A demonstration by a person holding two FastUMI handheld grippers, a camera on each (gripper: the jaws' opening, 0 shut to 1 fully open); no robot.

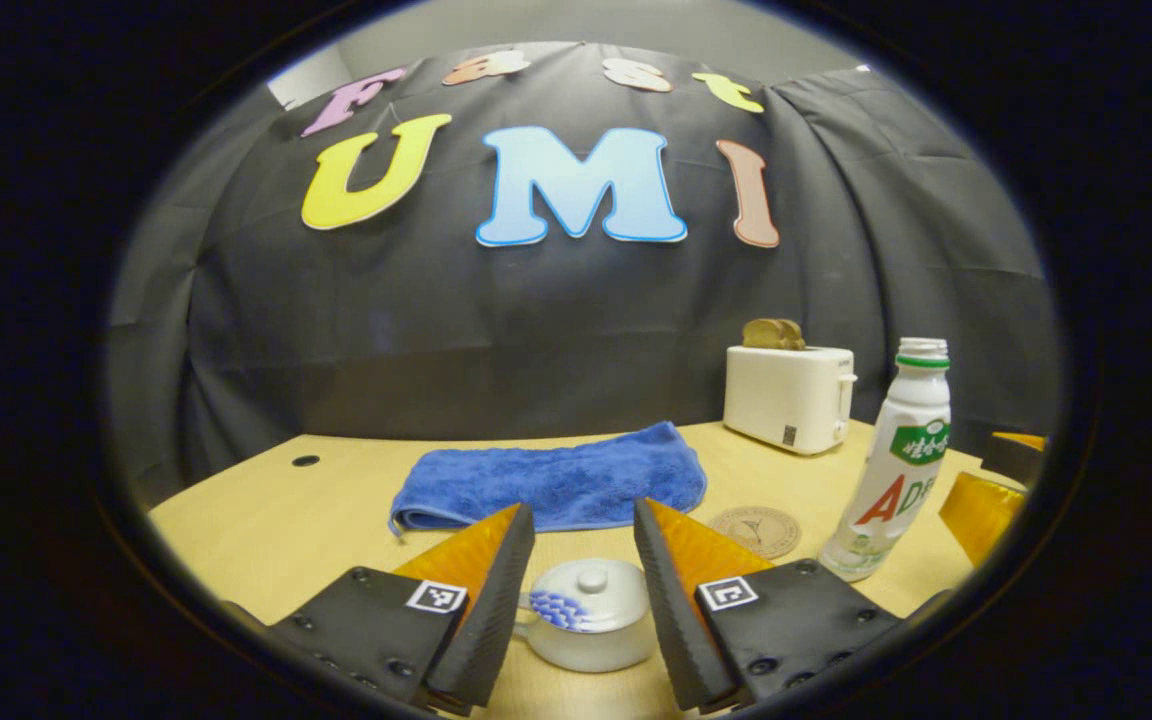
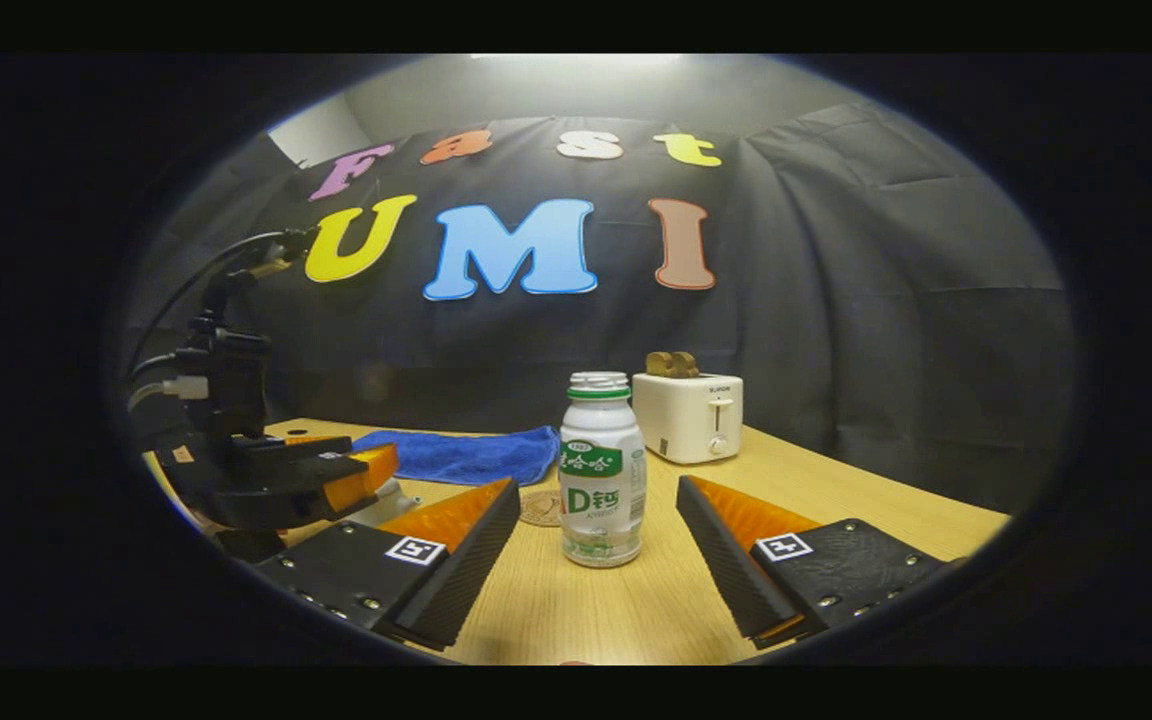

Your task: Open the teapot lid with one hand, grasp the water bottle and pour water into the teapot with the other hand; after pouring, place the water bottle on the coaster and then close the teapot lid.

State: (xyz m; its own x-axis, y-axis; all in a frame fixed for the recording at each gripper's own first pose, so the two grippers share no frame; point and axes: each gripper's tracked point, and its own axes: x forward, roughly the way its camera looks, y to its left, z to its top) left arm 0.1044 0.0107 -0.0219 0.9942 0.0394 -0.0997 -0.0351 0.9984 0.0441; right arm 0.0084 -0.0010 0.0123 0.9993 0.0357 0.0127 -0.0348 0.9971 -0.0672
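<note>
In the left gripper view, the left gripper (image 1: 584,590) hangs with its fingers spread apart, and the teapot (image 1: 588,628) sits straight ahead between them, touching neither. Its lid (image 1: 591,593) is on, the knob up and centred in the gap, the handle turned toward the left finger. The pot is squat and white with a blue patch on its side. Taking the pot as the mark: the coaster (image 1: 756,531) lies just beyond it to the right, the bottle (image 1: 891,474) stands farther right, a blue towel (image 1: 551,481) lies behind, and a toaster (image 1: 788,396) is well back to the right. The left gripper is plainly the nearer one for the lid.

In the right gripper view, the right gripper (image 2: 598,562) is open too, fingers wide. The bottle (image 2: 602,469) stands upright dead ahead between them, untouched, long axis vertical, white with a green band, its mouth looking capless. The coaster (image 2: 541,508) peeks out just left of it, and the left gripper (image 2: 336,478) hovers farther left over the pot.
</note>
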